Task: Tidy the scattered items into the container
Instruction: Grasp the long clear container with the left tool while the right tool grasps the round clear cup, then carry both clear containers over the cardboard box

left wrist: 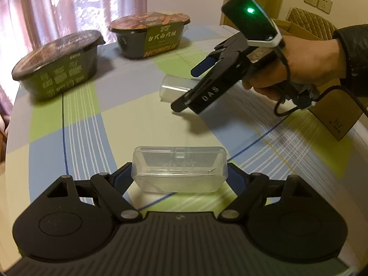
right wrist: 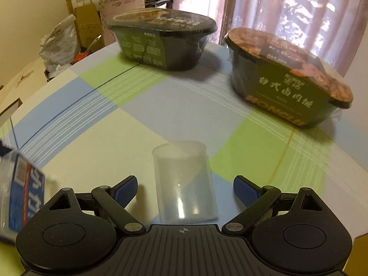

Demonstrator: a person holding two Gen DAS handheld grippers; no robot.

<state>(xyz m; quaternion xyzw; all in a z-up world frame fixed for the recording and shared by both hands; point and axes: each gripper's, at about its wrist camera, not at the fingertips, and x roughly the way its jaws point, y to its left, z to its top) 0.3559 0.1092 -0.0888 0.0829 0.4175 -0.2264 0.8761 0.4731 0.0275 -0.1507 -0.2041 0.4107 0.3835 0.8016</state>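
Left gripper (left wrist: 179, 176) jaws clasp a clear box (left wrist: 179, 172) (lid closed).

A home: curtains (left wrist: 34, 7), checked tablecloth (left wrist: 115, 105), instant-meal bowls (left wrist: 149, 34).

Cup (right wrist: 184, 181) before two bowls (right wrist: 165, 43), on table (right wrist: 115, 126)

Light source: daylight comes through the pink curtains (left wrist: 34, 7), upper left in the left wrist view and upper right (right wrist: 287, 11) in the right wrist view, blown out in patches.
Brightness: moderate and soft, with a warm cast.
Shadows: dim, soft-edged ones spread on the checked tablecloth (left wrist: 138, 119) in front of the two instant-meal bowls (left wrist: 59, 64) (right wrist: 165, 43).
Glare: white streaks on the clear plastic cup (right wrist: 184, 184); a green indicator light (left wrist: 250, 11) blooms.
Blur: bowl lettering, and the bottle label (right wrist: 23, 195) at lower left, are smeared.
Distortion: fisheye bending curves the cloth's lines; dark vignette at the corners.
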